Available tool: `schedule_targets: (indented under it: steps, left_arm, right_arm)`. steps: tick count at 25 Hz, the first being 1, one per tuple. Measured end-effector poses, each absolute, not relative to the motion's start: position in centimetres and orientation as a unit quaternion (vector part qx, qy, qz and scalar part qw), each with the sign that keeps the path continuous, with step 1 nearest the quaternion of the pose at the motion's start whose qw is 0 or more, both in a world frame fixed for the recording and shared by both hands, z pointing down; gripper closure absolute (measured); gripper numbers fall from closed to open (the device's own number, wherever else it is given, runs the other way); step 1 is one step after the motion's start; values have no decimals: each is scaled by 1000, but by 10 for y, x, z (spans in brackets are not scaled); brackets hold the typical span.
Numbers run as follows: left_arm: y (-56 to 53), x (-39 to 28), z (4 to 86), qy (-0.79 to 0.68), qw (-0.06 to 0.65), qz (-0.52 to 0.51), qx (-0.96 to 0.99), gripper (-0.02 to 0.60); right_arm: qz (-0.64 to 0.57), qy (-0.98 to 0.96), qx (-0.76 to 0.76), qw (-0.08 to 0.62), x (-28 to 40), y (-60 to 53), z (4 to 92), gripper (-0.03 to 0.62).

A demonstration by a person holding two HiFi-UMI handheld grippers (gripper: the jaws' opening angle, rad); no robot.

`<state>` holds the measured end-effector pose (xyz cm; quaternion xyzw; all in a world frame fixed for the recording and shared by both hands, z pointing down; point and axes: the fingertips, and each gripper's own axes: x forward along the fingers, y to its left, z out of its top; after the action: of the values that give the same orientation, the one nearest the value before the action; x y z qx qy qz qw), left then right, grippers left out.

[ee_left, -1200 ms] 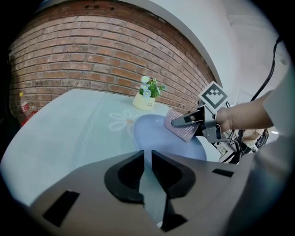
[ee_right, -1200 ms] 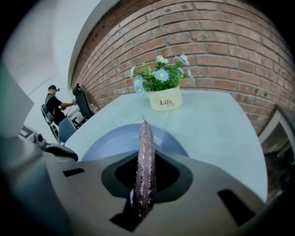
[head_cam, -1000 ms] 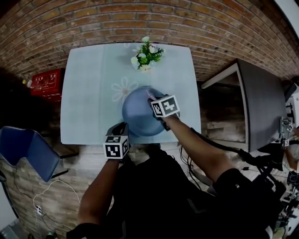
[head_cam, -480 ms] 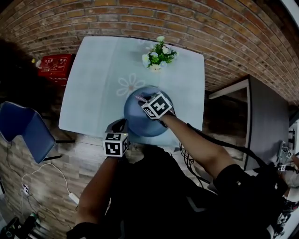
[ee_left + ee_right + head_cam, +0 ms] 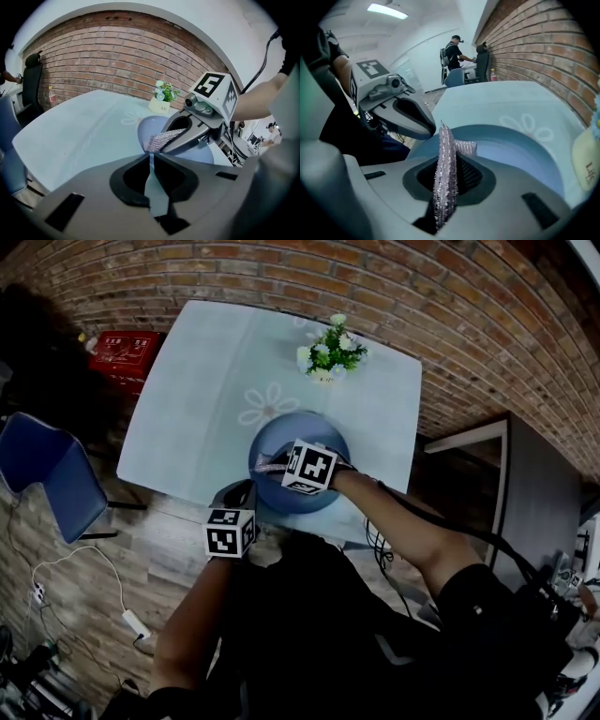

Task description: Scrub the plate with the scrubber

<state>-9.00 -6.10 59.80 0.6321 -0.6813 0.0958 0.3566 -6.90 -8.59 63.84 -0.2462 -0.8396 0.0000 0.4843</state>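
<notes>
The plate (image 5: 281, 439) lies on the table (image 5: 192, 413) near its front edge, flowerpot (image 5: 327, 359) behind, chair (image 5: 49, 486) left.

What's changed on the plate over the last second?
The right tongs swung the scrubber from the plate's far side leftward over it, still gripping it. The left tongs stay shut on the plate's near rim. The plate hasn't moved.

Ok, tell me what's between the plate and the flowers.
Nothing: the head view shows only bare table between plate and flowers; the printed daisy lies to one side.
</notes>
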Motion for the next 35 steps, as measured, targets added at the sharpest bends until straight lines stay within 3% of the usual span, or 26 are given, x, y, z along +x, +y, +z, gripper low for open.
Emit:
schedule_targets:
  steps: [12,20,29,35]
  left_arm:
    - [-48,-94,596,-717,349,64,600,543]
    - [-48,-92,596,-723,351,58,592,543]
    - [-48,-92,592,-727,357,57,584,543]
    - [-58,-88,578,-730,352,52,584,543]
  right_arm:
    - [-66,-765,-422,483,-9,-56,638,533]
    - [-45,-728,-477,490,25,-51,635,533]
    - [46,-796,-413,440,-1,-77,602,533]
    - [-50,-856,-314,408,-44,-129,598,533]
